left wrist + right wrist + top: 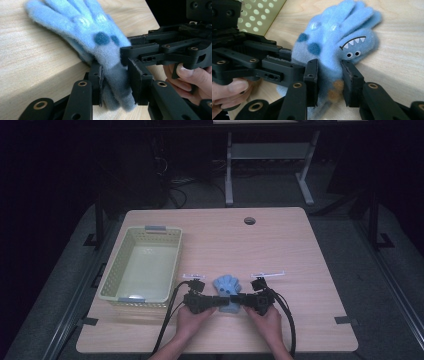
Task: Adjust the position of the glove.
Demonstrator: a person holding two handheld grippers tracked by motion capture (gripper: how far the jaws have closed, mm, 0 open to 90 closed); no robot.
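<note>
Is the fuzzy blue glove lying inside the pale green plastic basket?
No, the fuzzy blue glove lies on the wooden table, to the right of the pale green plastic basket.

Both forearms come in low and angle inward, so the left gripper (212, 301) and right gripper (239, 301) meet nose to nose. Each hand wraps its gripper's body. Both pairs of jaws stand narrowed, pads pressing on fabric.
</note>
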